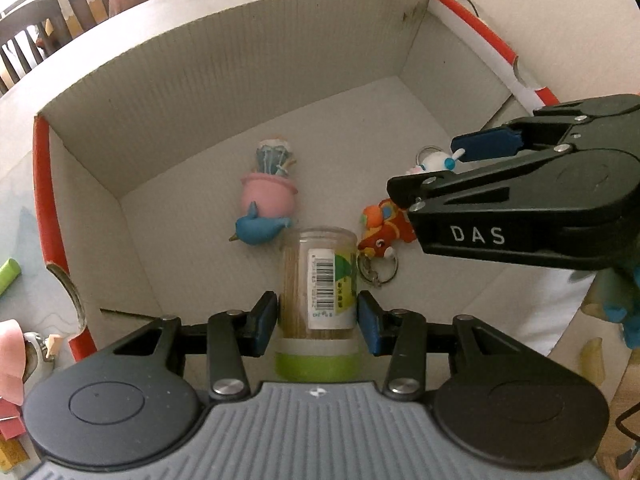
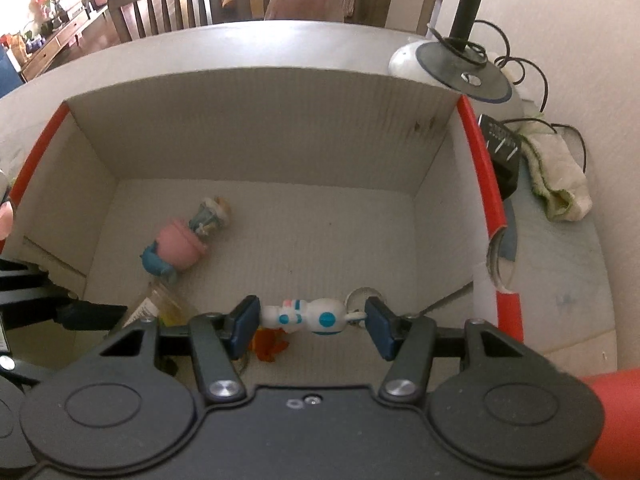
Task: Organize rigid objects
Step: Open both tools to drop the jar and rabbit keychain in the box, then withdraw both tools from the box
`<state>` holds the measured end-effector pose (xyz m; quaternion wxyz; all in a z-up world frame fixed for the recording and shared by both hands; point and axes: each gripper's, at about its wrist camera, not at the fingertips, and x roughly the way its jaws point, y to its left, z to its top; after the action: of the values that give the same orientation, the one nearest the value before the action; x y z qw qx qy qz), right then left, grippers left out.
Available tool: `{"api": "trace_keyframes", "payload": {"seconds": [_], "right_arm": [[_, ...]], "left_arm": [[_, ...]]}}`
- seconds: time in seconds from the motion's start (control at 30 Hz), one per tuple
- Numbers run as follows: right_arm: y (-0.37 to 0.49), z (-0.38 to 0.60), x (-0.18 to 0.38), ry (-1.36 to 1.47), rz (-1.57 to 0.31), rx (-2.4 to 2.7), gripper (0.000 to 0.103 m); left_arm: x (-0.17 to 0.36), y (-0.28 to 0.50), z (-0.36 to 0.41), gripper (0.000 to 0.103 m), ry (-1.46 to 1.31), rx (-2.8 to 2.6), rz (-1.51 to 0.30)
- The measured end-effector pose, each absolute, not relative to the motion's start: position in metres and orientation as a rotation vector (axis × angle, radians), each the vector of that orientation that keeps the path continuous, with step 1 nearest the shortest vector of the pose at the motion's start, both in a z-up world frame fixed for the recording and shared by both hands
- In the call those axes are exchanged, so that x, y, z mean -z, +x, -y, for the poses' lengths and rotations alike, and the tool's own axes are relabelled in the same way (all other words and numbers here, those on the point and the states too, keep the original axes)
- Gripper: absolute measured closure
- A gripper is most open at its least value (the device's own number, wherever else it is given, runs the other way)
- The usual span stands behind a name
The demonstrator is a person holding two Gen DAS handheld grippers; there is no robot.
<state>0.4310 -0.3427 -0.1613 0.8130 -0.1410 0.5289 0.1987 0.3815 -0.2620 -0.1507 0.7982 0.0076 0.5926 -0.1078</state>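
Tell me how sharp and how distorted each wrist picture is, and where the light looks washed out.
Left wrist view: sharp up close, the toothpick jar has a readable barcode; the cardboard box rim bows from fisheye distortion; the top right wall is washed out. Right wrist view: softer overall, the white astronaut figure slightly blurred, the room behind hazy, the box edges curved too.

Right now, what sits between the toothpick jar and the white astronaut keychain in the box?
The orange figure keychain lies between the toothpick jar and the white astronaut keychain, seen best in the left wrist view.
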Motion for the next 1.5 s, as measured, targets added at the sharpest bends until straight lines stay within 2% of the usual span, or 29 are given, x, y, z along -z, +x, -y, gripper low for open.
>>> {"api": "trace_keyframes", "payload": {"seconds": [0.47, 0.57, 0.63, 0.73, 1.0, 1.5], "right_arm": [[0.427, 0.341, 0.157, -0.306, -1.126, -0.435, 0.039], [0.424, 0.343, 0.154, -0.290, -1.115, -0.440, 0.035], [0.421, 0.345, 0.150, -0.267, -1.107, -0.446, 0.030], [0.415, 0.347, 0.143, -0.254, -1.084, -0.443, 0.025], [0.397, 0.355, 0.119, -0.191, -1.033, -0.461, 0.023], [0.340, 0.343, 0.066, -0.117, -0.911, -0.503, 0.016]], "left_arm": [[0.138, 0.366, 0.258, 0.060, 0.016, 0.210, -1.236], [0.132, 0.363, 0.258, 0.060, 0.009, 0.208, -1.219], [0.128, 0.359, 0.256, 0.053, -0.003, 0.213, -1.206], [0.120, 0.358, 0.259, 0.053, -0.010, 0.227, -1.183], [0.111, 0.350, 0.258, 0.053, -0.041, 0.246, -1.122], [0.061, 0.293, 0.230, 0.052, -0.081, 0.282, -0.994]]}}
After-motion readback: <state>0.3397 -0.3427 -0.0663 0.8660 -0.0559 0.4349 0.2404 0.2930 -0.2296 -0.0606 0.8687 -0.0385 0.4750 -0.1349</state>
